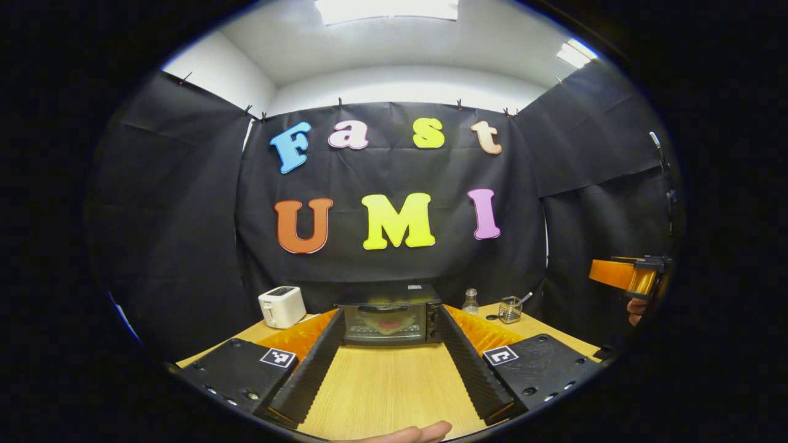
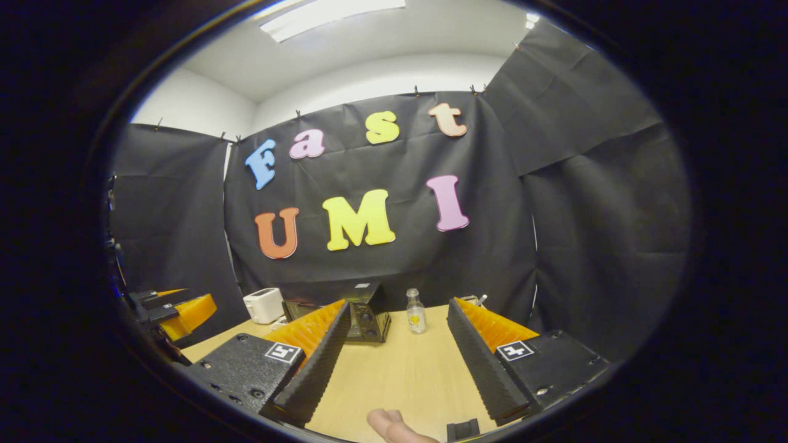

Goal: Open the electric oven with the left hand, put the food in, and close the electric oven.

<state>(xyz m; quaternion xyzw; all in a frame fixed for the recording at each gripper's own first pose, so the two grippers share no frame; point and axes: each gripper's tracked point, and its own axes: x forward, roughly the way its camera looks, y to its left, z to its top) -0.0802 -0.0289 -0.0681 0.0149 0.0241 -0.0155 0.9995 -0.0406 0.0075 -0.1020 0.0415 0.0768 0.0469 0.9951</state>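
- Facing the electric oven (image 1: 389, 320) at the table's (image 1: 381, 387) far edge, the left gripper (image 1: 389, 369) hangs released, empty, well short of the door.
- Food seems to sit behind the glass — door looks closed; I cannot tell more.
- Right gripper (image 2: 400, 363) is spread too, gripping nothing.
- Risk: the toaster (image 1: 282, 306) and bottle (image 1: 471, 301) flank the oven — a wide swing could clip them.
- Bare tabletop ahead leaves approach room.

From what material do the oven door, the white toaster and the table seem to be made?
Oven door: probably clear glass in a dark frame; food shows through it. White toaster: likely glossy plastic, smooth with rounded corners. Table: pale wood or wood-look laminate, matte, with fine grain lines.
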